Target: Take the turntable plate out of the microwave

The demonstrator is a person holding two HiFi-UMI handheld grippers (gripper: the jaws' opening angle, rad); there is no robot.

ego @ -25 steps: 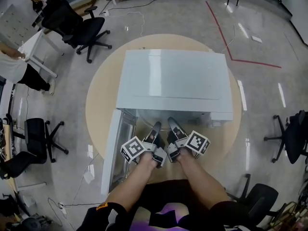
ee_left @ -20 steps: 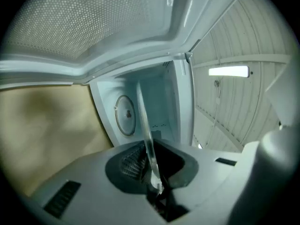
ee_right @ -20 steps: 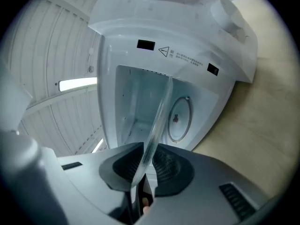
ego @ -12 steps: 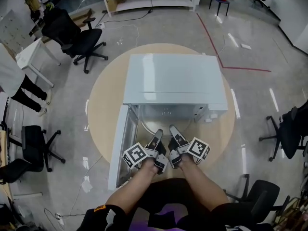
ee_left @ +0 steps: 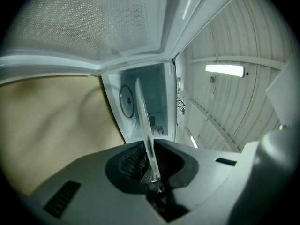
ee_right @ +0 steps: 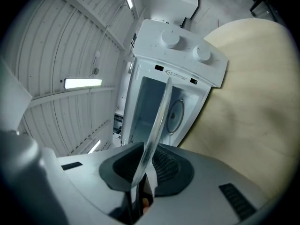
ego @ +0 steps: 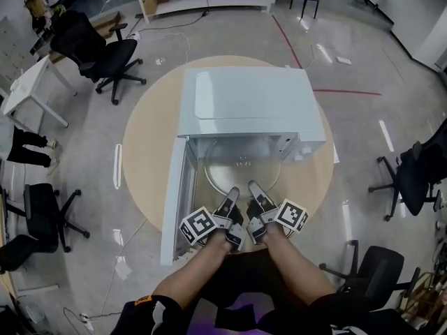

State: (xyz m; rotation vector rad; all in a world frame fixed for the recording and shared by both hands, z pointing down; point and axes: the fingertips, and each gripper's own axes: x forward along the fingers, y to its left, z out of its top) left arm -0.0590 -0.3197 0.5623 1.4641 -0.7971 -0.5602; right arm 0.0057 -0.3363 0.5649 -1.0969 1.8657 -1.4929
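Note:
The glass turntable plate (ego: 241,162) lies level in the mouth of the white microwave (ego: 244,103), most of it showing in front of the top's front edge. My left gripper (ego: 232,193) and right gripper (ego: 253,188) sit side by side at the plate's near rim, both shut on it. In the left gripper view the plate (ee_left: 143,121) runs edge-on between the jaws of the left gripper (ee_left: 149,154), with the open cavity (ee_left: 150,102) behind. From the right gripper (ee_right: 147,156) the plate (ee_right: 159,116) likewise stands edge-on, clamped, with the microwave's knobs (ee_right: 169,38) above.
The microwave door (ego: 174,201) hangs open to the left, over the round wooden table (ego: 150,138). Black office chairs (ego: 98,44) (ego: 408,176) (ego: 42,211) stand on the floor around it. A white desk (ego: 24,82) and a person's legs (ego: 28,142) are at the far left.
Both grippers have drawn back toward me with the plate, and far more of the glass now shows outside the cavity. The head view has shifted back too.

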